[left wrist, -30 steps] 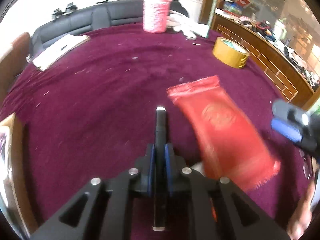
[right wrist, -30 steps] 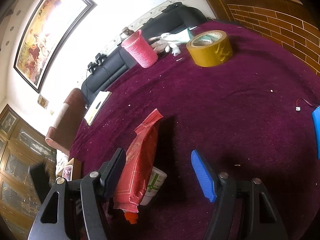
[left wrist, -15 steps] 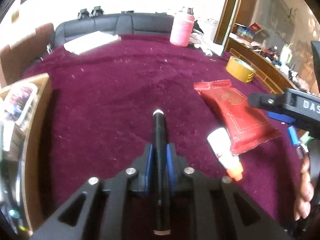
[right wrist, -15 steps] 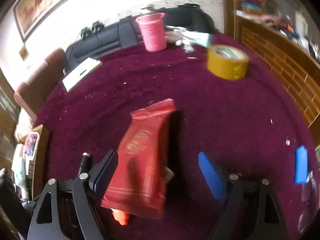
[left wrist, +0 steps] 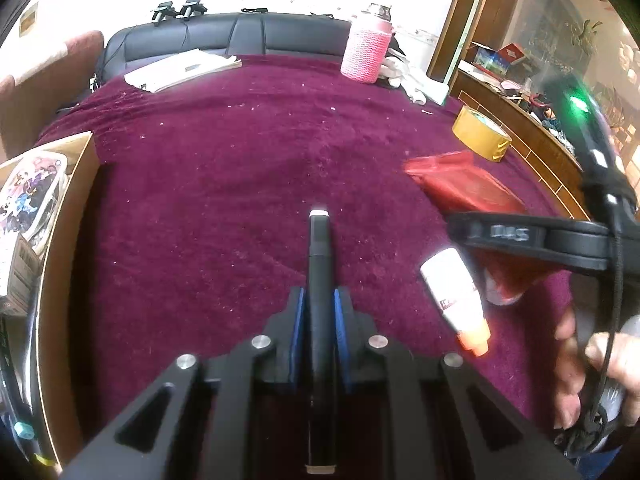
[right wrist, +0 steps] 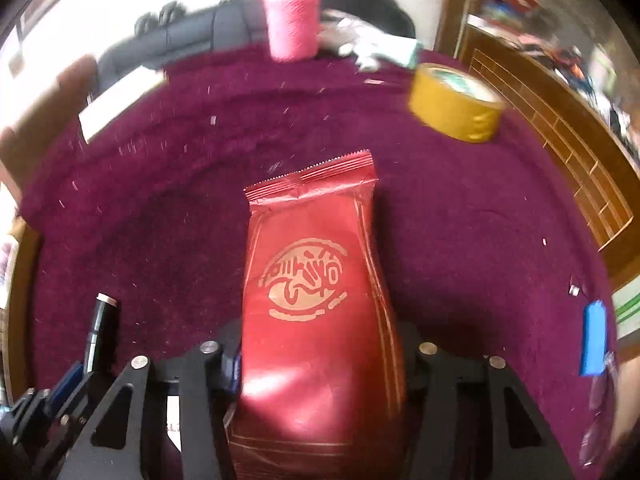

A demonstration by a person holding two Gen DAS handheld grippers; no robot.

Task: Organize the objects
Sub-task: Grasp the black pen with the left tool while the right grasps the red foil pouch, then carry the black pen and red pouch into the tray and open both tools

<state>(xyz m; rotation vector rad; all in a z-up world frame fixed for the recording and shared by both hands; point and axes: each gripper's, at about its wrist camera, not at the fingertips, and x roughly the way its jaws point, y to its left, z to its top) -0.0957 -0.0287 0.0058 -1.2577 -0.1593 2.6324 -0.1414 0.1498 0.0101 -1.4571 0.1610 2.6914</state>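
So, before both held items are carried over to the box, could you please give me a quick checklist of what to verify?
1. Left claw grip on the black marker: ok, clamped between the blue pads.
2. Right claw grip on the red packet: ok, fingers press both sides.
3. White glue bottle out from under the packet: cannot tell, the right claw overlaps it in the left wrist view.
4. Room in the cardboard box: cannot tell, only one crowded corner shows.
5. Tape roll and pink cup out of the path: ok, both far back.
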